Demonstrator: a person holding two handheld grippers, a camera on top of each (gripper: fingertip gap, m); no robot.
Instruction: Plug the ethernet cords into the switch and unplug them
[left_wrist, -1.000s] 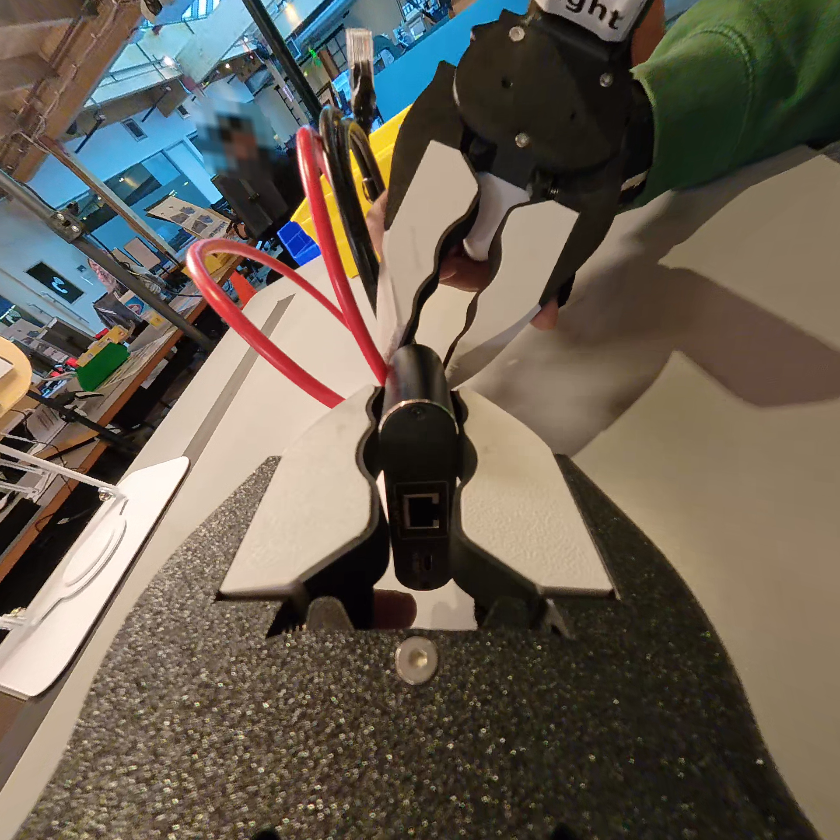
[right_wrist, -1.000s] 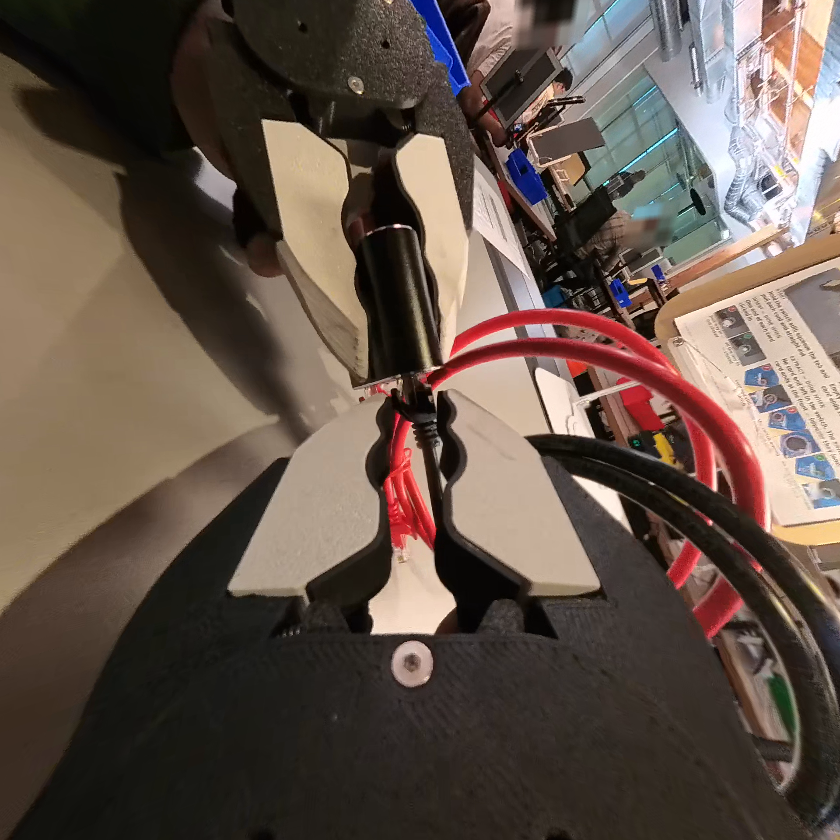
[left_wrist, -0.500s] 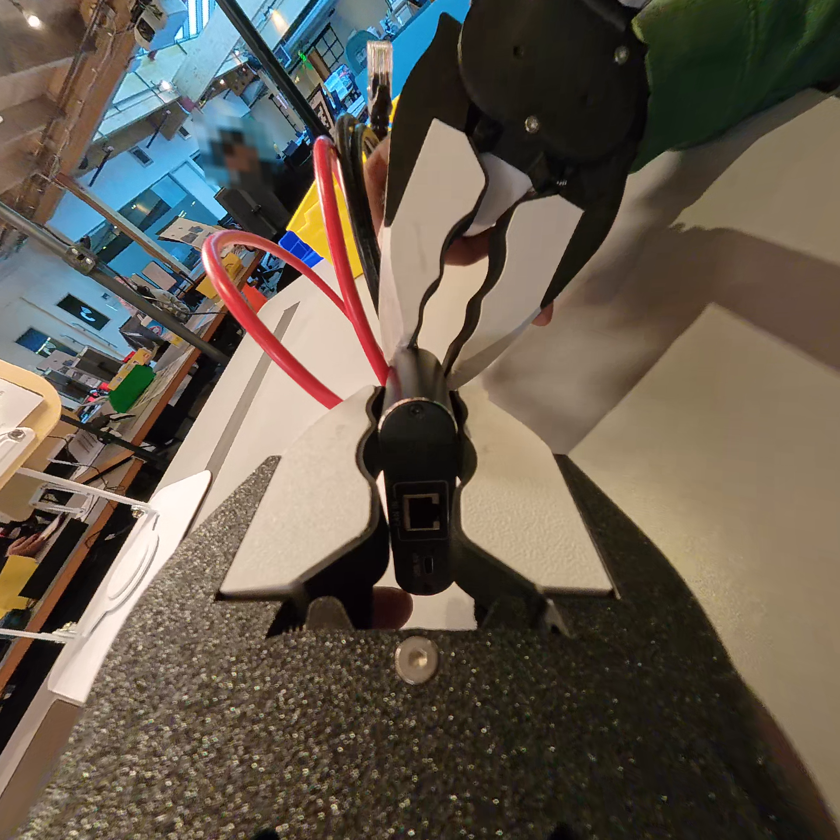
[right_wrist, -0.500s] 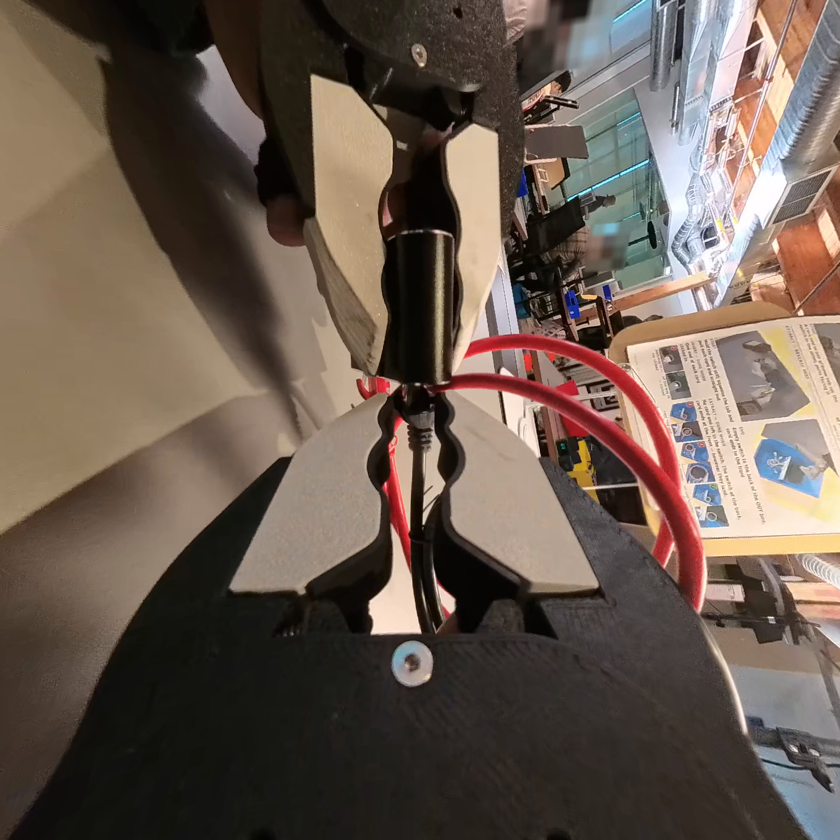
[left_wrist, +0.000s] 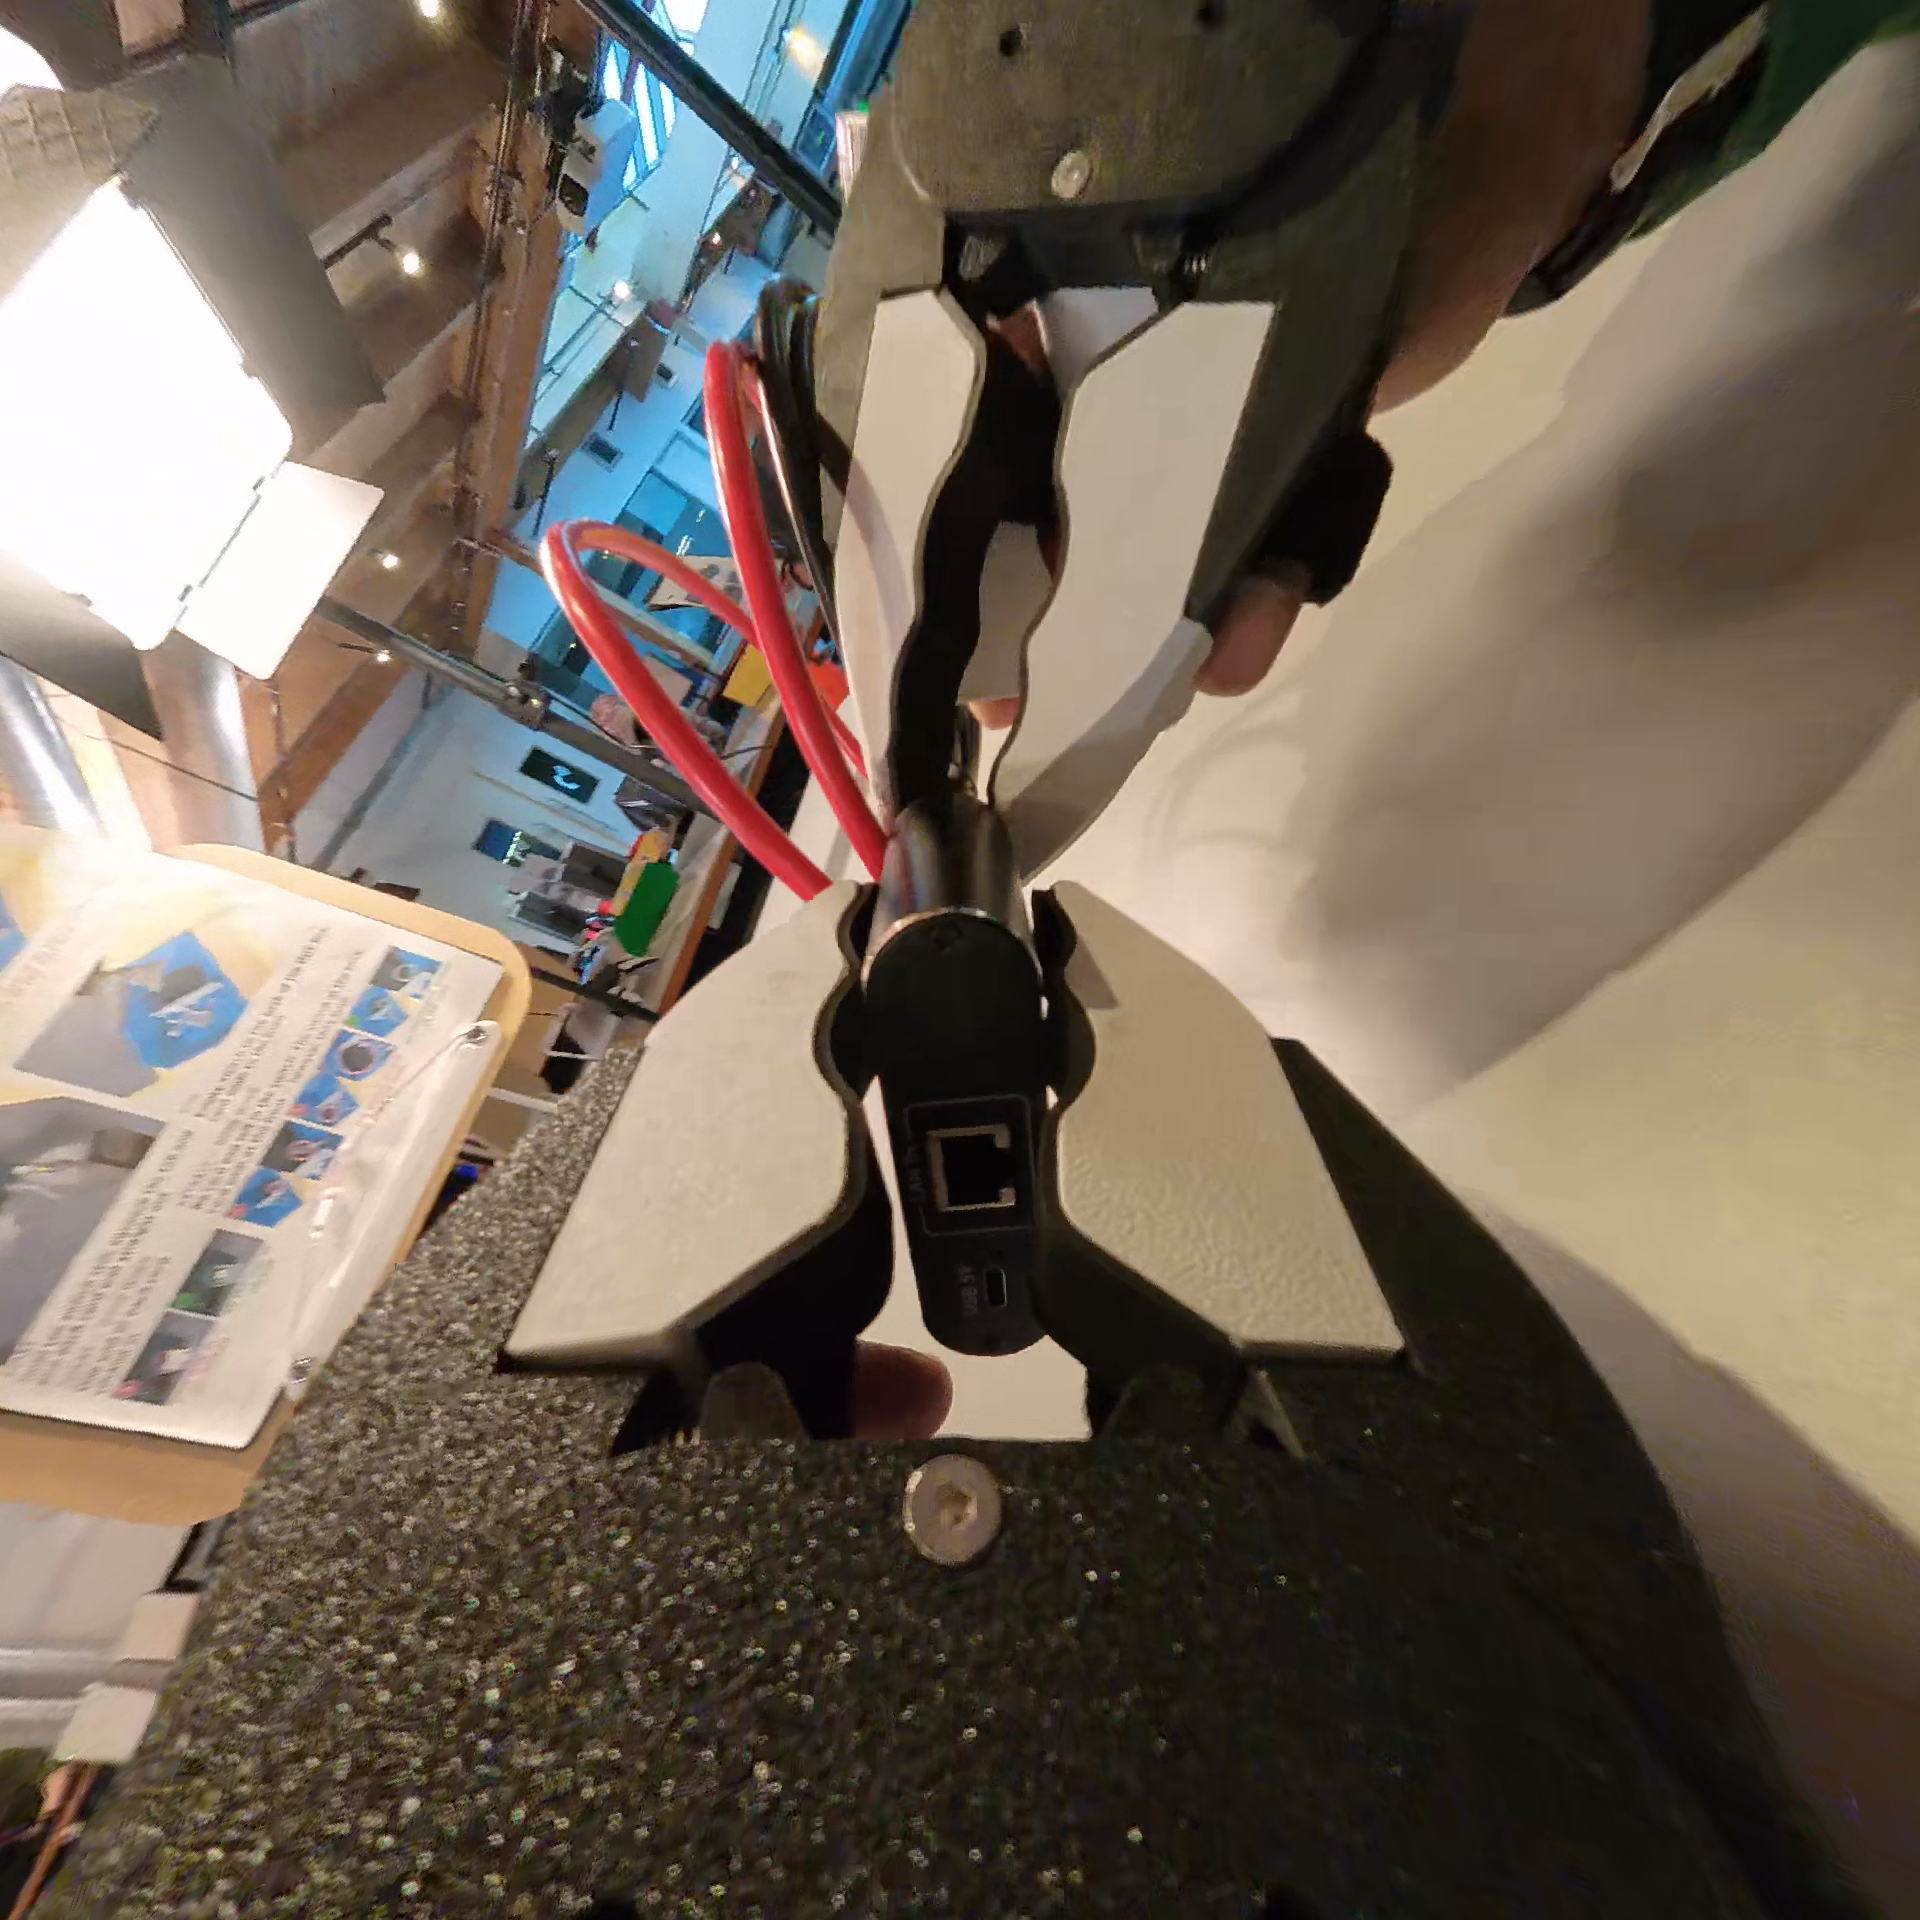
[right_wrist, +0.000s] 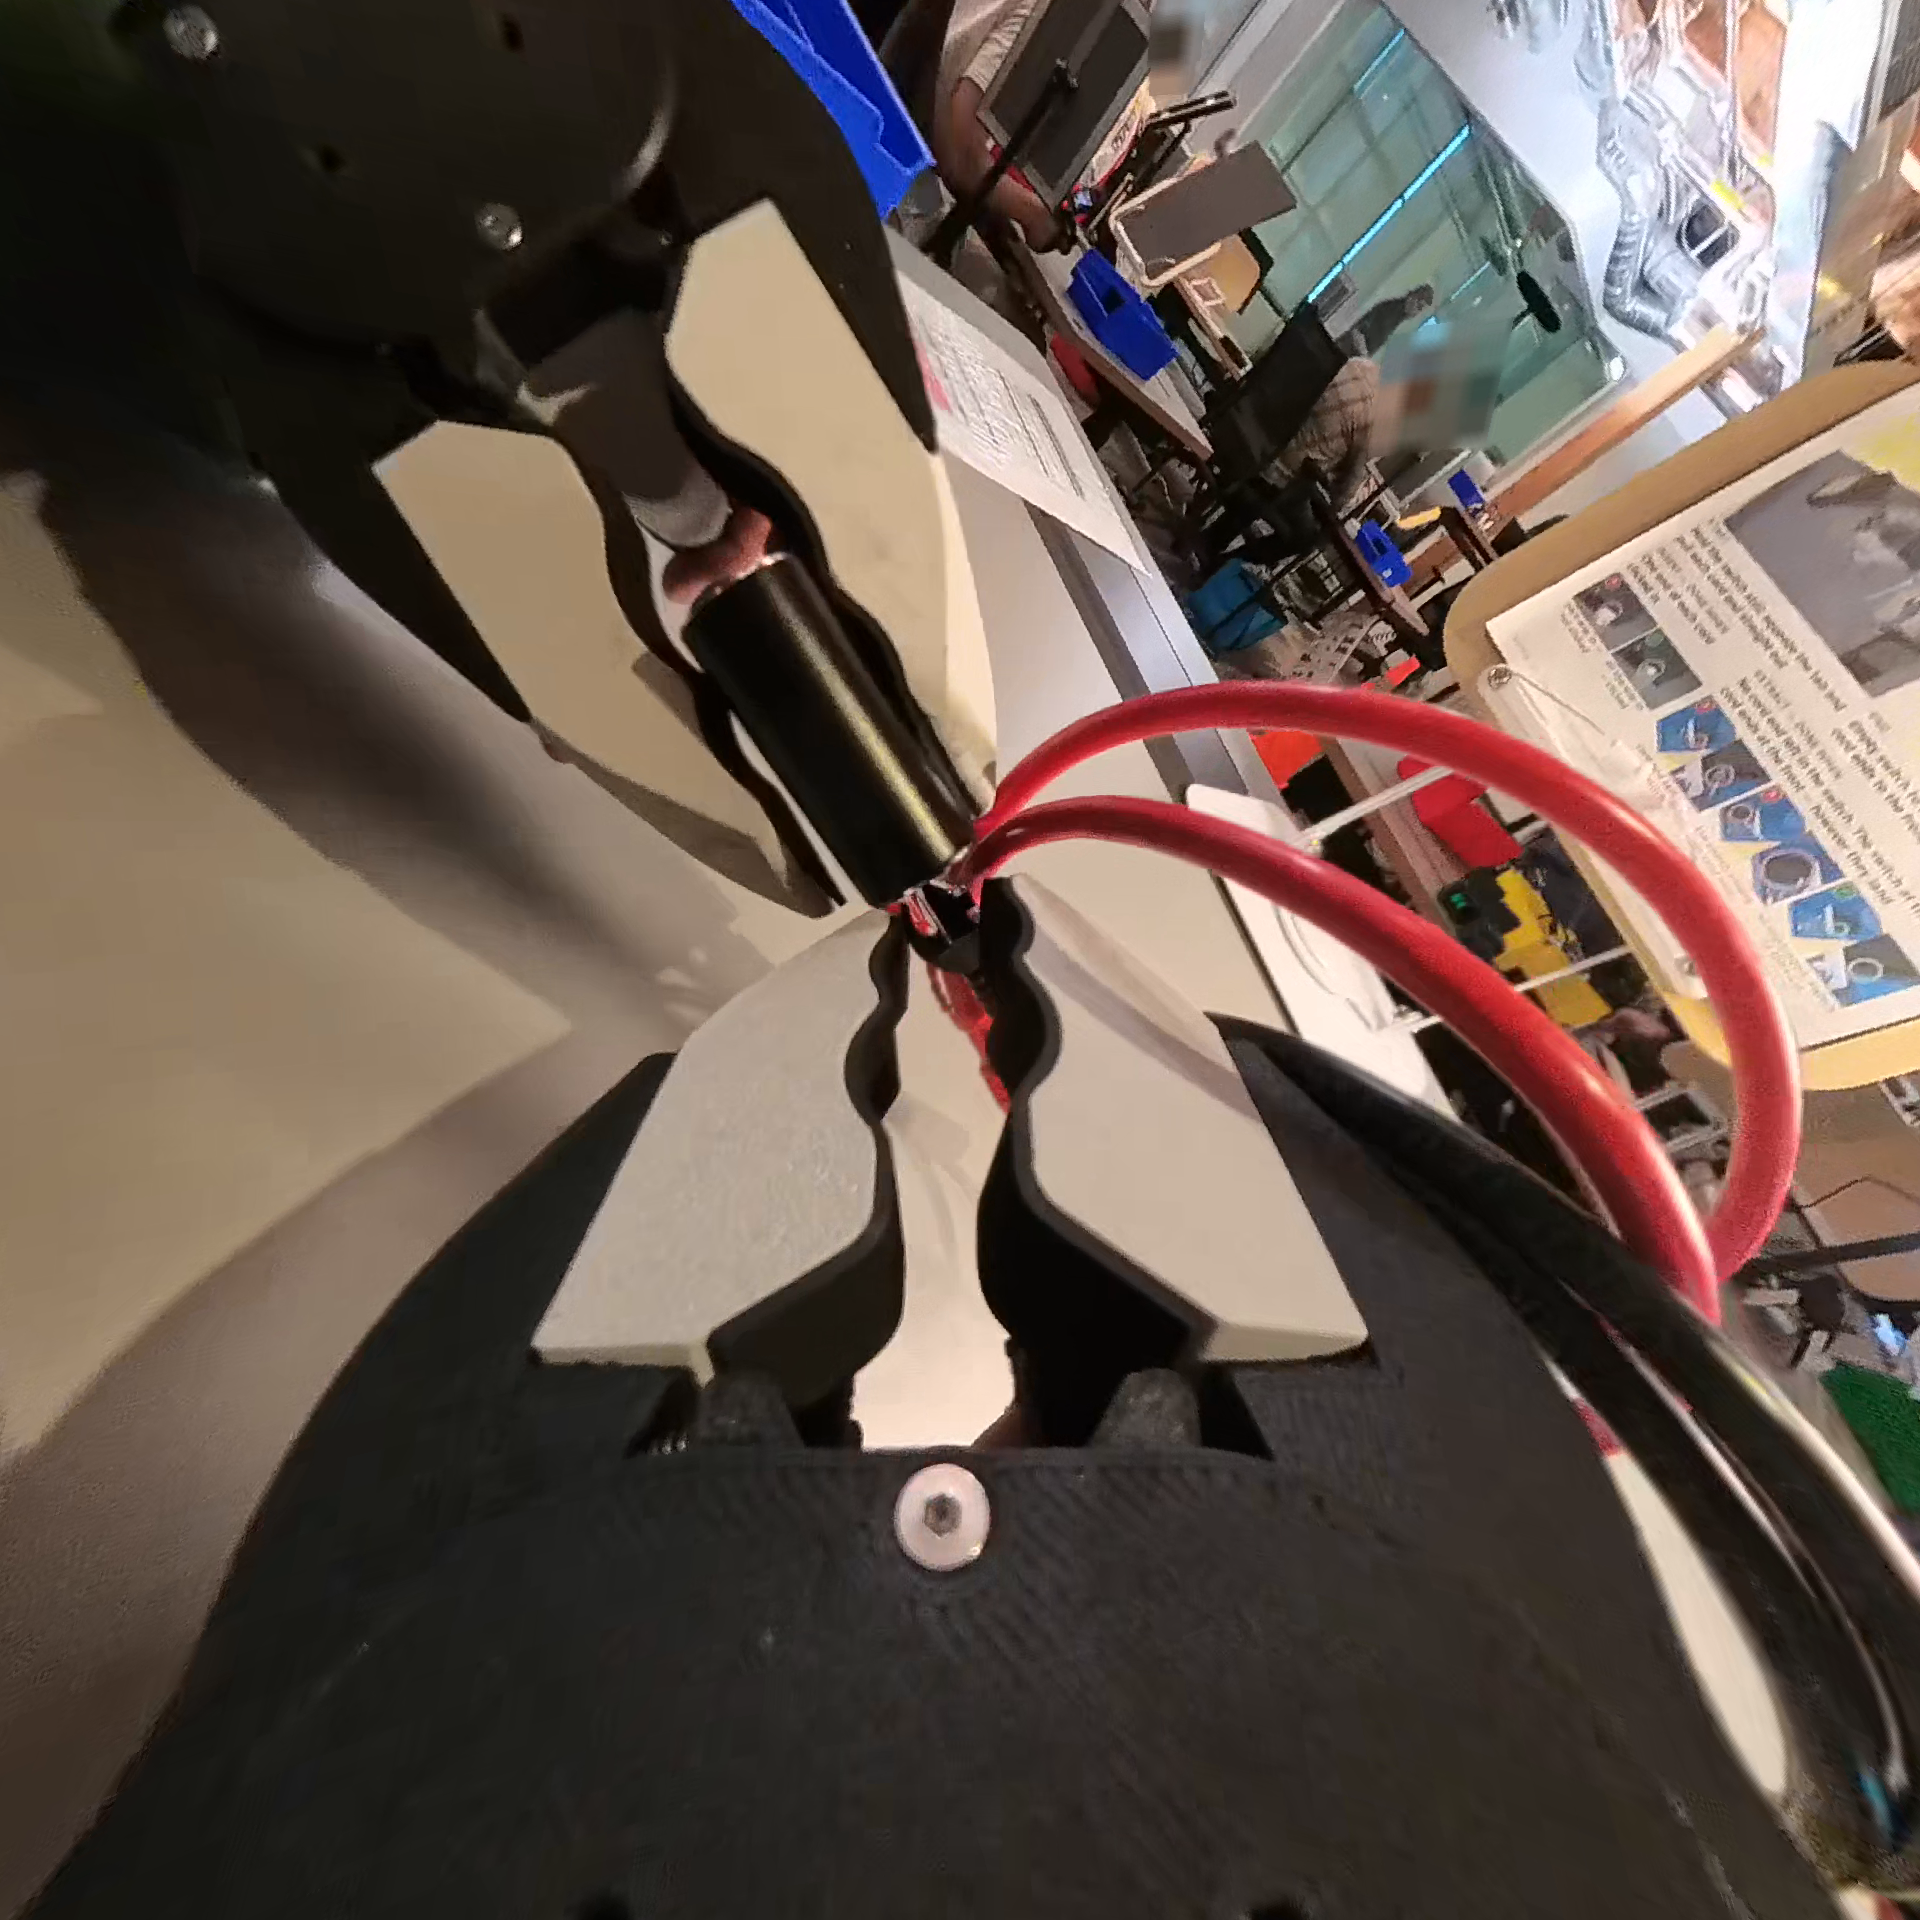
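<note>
Red cords (left_wrist: 665, 707): loop off the switch's far end; should hang slack.
Left tongs (left_wrist: 951, 940): pinch the black switch (left_wrist: 961, 1143), lifted off the surface (left_wrist: 1558, 727); an empty port faces the camera.
Right tongs (right_wrist: 951, 940): tips squeeze a black plug (right_wrist: 948, 927) at the switch's far end.
Advice: brace the switch, move the plug straight along the port.

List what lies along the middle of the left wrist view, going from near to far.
Left gripper, shut on the black switch → red cords leaving the switch's far end → right gripper, its fingers pointing back at the camera → green sleeve.
</note>
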